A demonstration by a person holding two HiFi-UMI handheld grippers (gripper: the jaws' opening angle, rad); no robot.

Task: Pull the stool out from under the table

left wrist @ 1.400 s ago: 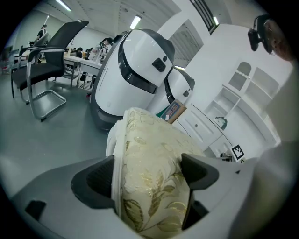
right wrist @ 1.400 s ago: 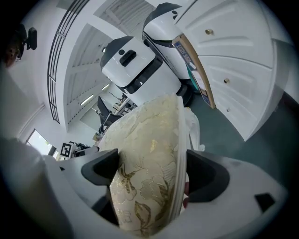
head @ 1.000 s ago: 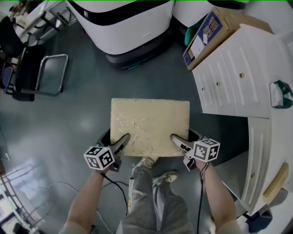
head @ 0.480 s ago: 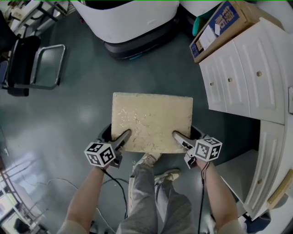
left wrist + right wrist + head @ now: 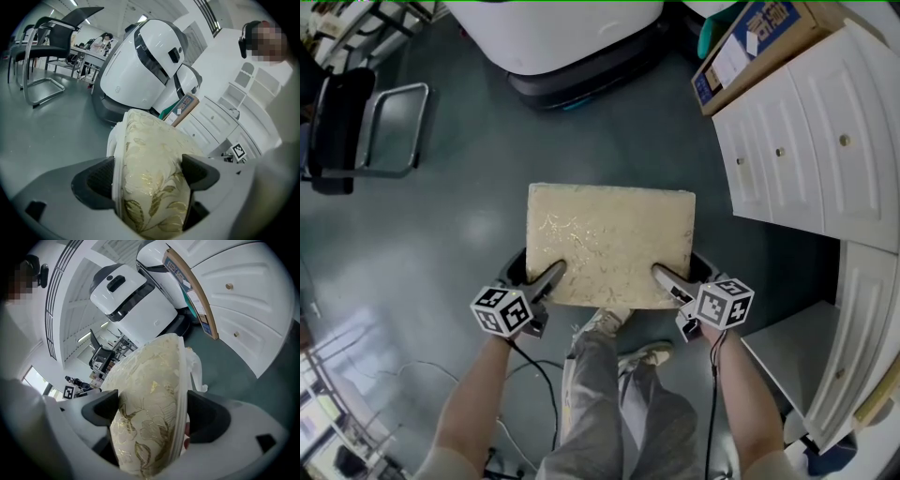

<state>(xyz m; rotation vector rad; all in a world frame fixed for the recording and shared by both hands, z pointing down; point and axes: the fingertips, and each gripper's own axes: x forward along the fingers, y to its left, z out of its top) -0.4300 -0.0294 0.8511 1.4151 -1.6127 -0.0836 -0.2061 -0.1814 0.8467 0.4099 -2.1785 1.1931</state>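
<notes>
We are clamping the left gripper (image 5: pixel 150 177) onto the near edge of the stool (image 5: pixel 609 244), with one jaw pressing on the floral padded top and the other sitting beneath the seat. We are doing the same with the right gripper (image 5: pixel 153 414) at the opposite near corner, and the cushion is bulging between its jaws. Both grips are biting soft upholstery rather than anything rigid.

From the head view, the stool is standing out over open floor (image 5: pixel 441 234), directly ahead of our shoe (image 5: pixel 602 325) and well apart from the white cabinet (image 5: pixel 806 141) to our right. Nothing is overhanging it, so we are judging the pull as nearly or fully done. Its legs are hidden beneath the seat, so we cannot tell whether they are touching the floor.

The main risk is the padding. If it compresses or the cover slides, either jaw could creep off the edge and drop that corner. Pulling harder on one side would twist the seat and lever the other grip loose. Drawing it closer would bring the hidden legs against our feet, and swinging it rightward could knock it into the cabinet.
</notes>
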